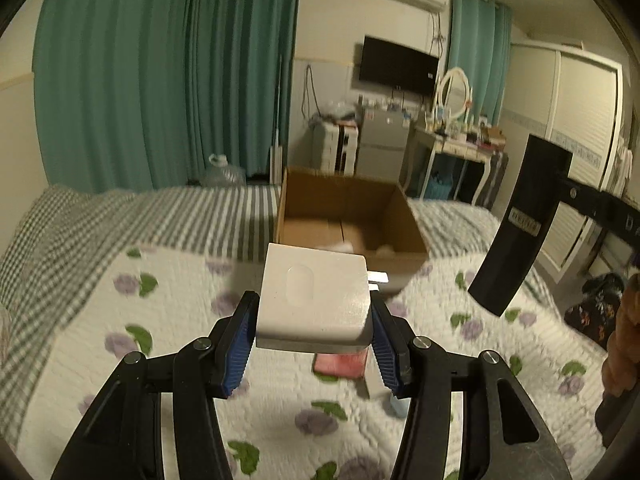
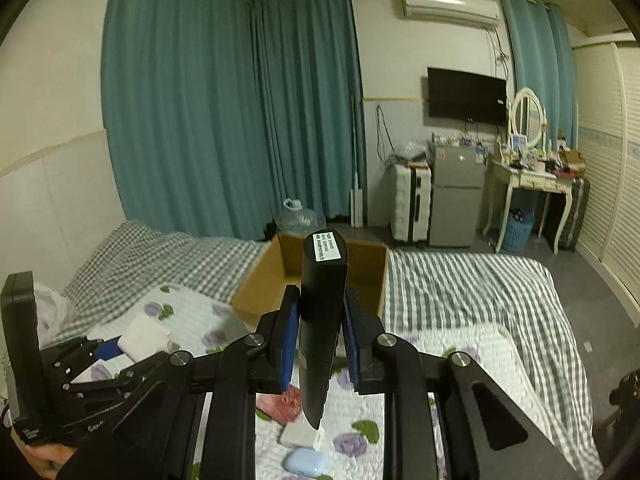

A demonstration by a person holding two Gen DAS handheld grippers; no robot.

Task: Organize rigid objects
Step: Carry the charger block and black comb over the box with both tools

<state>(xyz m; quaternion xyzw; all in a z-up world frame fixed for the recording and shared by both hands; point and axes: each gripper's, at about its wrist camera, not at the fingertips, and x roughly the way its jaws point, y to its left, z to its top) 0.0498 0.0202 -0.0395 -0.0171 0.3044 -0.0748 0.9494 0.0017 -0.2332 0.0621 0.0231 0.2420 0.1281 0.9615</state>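
My left gripper [image 1: 312,340] is shut on a white plug-in charger block [image 1: 314,296], held above the flowered quilt in front of an open cardboard box [image 1: 400,206]. My right gripper [image 2: 319,344] is shut on a long black box with a white label [image 2: 323,300], held upright before the same cardboard box [image 2: 364,264]. The black box also shows at the right of the left wrist view [image 1: 520,224]. The left gripper and its white block [image 2: 142,336] show at the lower left of the right wrist view.
On the quilt below lie a red pouch [image 1: 340,365], seen also in the right view [image 2: 280,402], a pale blue earbud case [image 2: 304,462] and a white flat item [image 2: 298,436]. A water jug [image 2: 298,218], suitcase, fridge and dressing table stand past the bed.
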